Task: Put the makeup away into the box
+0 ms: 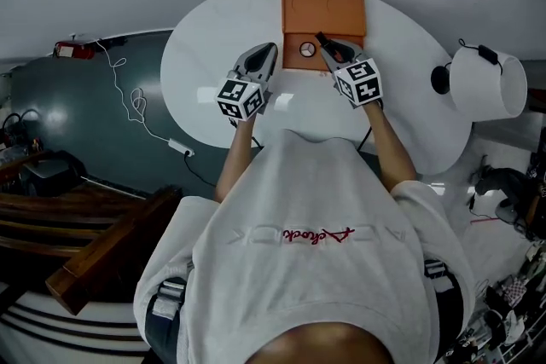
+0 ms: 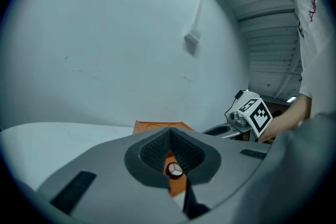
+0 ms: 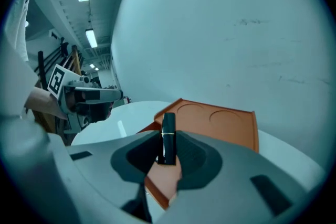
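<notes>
Lipstick (image 3: 168,131), a black tube with a thin gold band, is clamped between the pads of the right hand-held gripper (image 3: 168,150). We see it standing upright in the right gripper view, its top end poking out past the tips. Orange box (image 1: 323,13) lies open at the far middle of the round white surface (image 1: 205,72). Its lid is laid flat on the far side and has two round recesses in it. The right hand-held gripper hangs over the near right part of the box, and we cannot tell if the lipstick touches it. Round compact (image 1: 307,50) rests in the near compartment of the box, just left of the lipstick. Left hand-held gripper (image 2: 170,132) is closed, tips together with nothing between them, and points at the box from the near left. In the left gripper view we see the compact through the gap behind its tips.
</notes>
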A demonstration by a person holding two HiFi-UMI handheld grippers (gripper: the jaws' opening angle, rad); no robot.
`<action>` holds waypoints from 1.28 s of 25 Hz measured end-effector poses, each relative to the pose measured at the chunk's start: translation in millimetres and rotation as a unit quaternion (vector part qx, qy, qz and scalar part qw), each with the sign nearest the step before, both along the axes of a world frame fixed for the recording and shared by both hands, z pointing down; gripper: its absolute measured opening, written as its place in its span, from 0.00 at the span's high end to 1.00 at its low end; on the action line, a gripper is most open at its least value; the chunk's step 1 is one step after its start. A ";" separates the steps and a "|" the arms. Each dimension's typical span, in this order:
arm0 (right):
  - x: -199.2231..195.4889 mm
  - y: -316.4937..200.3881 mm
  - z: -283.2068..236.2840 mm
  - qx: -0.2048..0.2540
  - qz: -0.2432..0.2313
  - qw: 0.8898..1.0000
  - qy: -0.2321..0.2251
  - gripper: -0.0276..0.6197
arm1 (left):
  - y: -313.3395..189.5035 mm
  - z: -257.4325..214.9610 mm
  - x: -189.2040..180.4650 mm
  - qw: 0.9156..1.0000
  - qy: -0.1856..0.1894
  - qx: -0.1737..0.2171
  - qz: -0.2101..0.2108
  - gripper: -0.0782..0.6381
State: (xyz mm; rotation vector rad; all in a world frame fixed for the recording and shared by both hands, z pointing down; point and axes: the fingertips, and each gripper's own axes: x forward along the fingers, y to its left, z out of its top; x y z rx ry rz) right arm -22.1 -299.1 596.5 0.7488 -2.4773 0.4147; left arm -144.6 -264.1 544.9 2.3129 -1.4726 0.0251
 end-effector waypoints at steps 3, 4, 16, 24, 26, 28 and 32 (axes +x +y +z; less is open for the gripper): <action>-9.6 7.2 14.8 0.012 -0.059 0.997 0.046 0.79 | 4.8 9.5 -8.6 1.000 0.005 -0.008 -0.012 0.88; -12.0 11.2 20.4 0.022 -0.089 0.993 0.070 0.79 | 6.9 12.2 -10.7 1.000 0.007 -0.011 -0.016 0.88; -8.8 39.6 80.0 0.078 -0.390 0.877 0.270 0.79 | 15.4 23.1 -22.4 0.999 0.014 -0.025 -0.032 0.88; -7.2 42.1 97.9 0.044 -0.425 0.857 0.289 0.79 | 19.2 25.8 -26.2 0.999 0.012 -0.029 -0.038 0.88; -7.8 38.9 97.8 0.045 -0.412 0.864 0.286 0.78 | 19.0 25.5 -26.6 0.999 0.011 -0.028 -0.038 0.88; -8.7 36.9 94.2 0.046 -0.400 0.872 0.278 0.74 | 18.8 24.9 -26.1 0.999 0.011 -0.027 -0.038 0.88; -10.0 34.8 80.3 0.064 -0.385 0.881 0.267 0.72 | 19.0 22.6 -22.2 0.999 0.010 -0.025 -0.034 0.88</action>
